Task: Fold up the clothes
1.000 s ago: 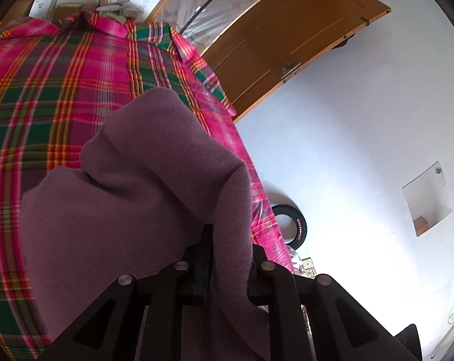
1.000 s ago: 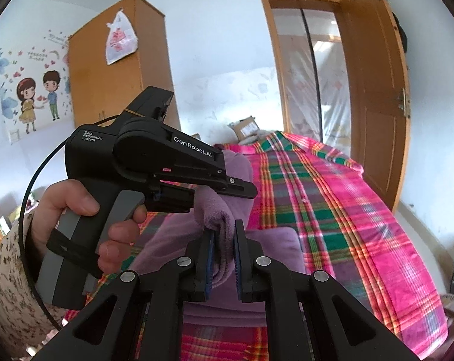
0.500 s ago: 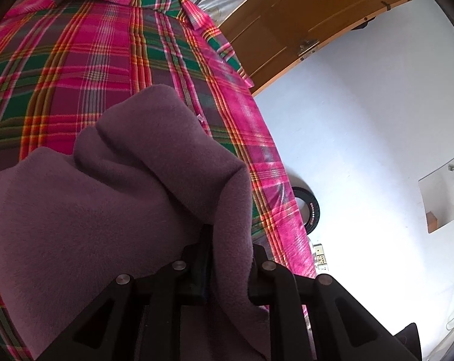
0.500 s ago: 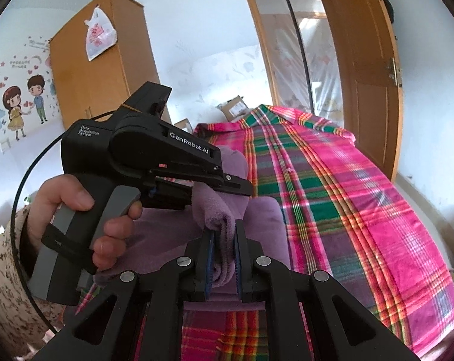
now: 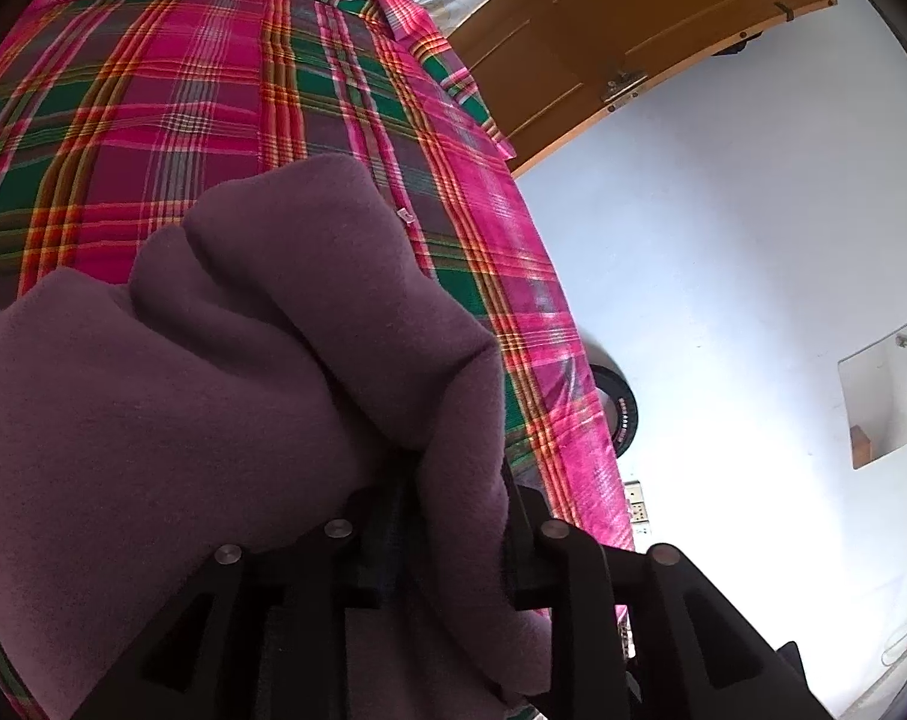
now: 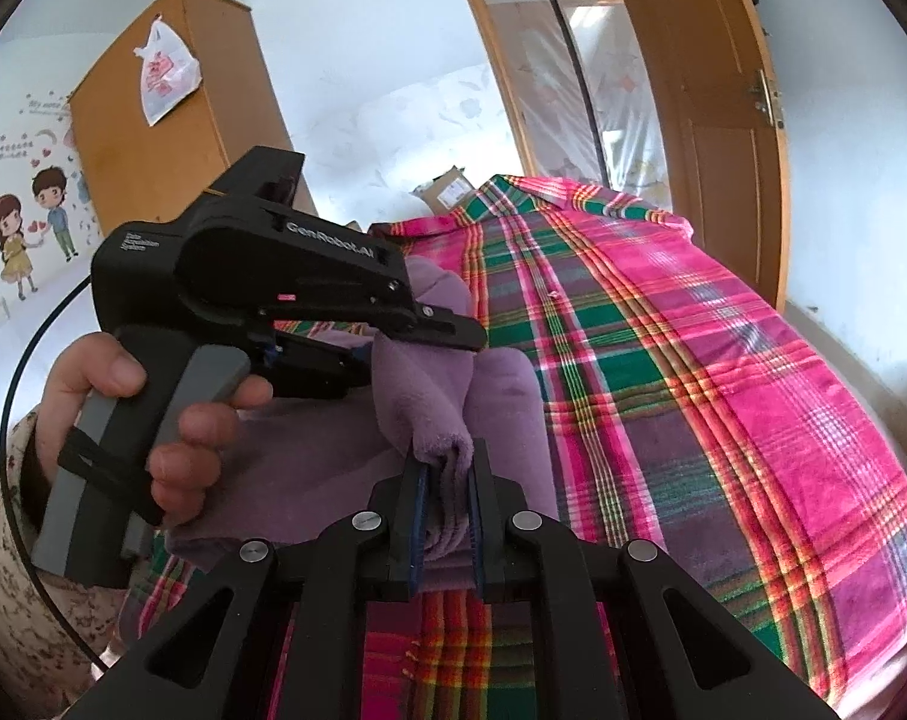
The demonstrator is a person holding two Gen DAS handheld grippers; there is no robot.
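Observation:
A purple fleece garment [image 5: 225,372] hangs bunched over a bed covered by a pink, green and orange plaid sheet [image 5: 171,90]. My left gripper [image 5: 453,480] is shut on a thick fold of the garment, which drapes over its fingers. In the right wrist view, my right gripper [image 6: 447,474] is shut on another bunched edge of the purple fleece garment [image 6: 429,396]. Just above and to the left there, a person's hand [image 6: 153,414] holds the left gripper [image 6: 420,333], also shut on the fabric. The rest of the garment lies on the plaid sheet [image 6: 723,396].
A wooden door [image 6: 711,120] stands open at the bed's far right, with a plastic-covered doorway [image 6: 567,78] beside it. A wooden wardrobe [image 6: 171,120] with a plastic bag stands at the left. A black tyre [image 5: 621,420] leans by the white wall at the bed's side. Cardboard boxes [image 6: 447,192] sit past the bed's end.
Both grippers have moved lower and forward over the bed while holding the purple garment. The bed fills more of both views now.

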